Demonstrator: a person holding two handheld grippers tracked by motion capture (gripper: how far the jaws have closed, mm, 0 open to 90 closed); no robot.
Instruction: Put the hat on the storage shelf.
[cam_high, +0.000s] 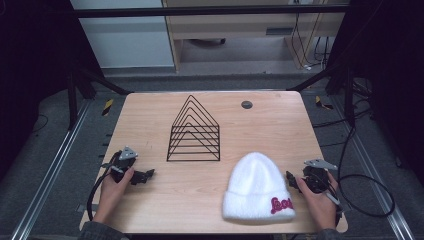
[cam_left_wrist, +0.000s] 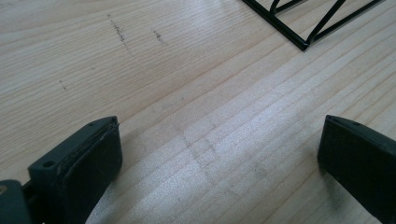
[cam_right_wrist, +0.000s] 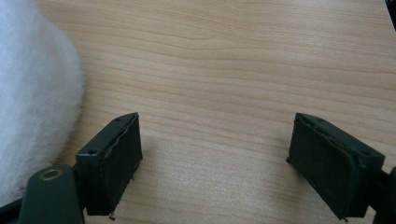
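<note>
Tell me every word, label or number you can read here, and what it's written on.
Red cursive lettering on the cuff of the white beanie: too small and blurred to read for certain.
Wire rack: no writing.
Table: no writing; the faint dark marks on the wood in the left gripper view are scuffs, not text.

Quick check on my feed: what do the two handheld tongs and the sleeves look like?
Both the left tongs and the right tongs are black, each topped by a grey three-cornered plate and trailing a black cable. Their jaws are flat black blocks with dark pads. The sleeve cuffs look grey.
</note>
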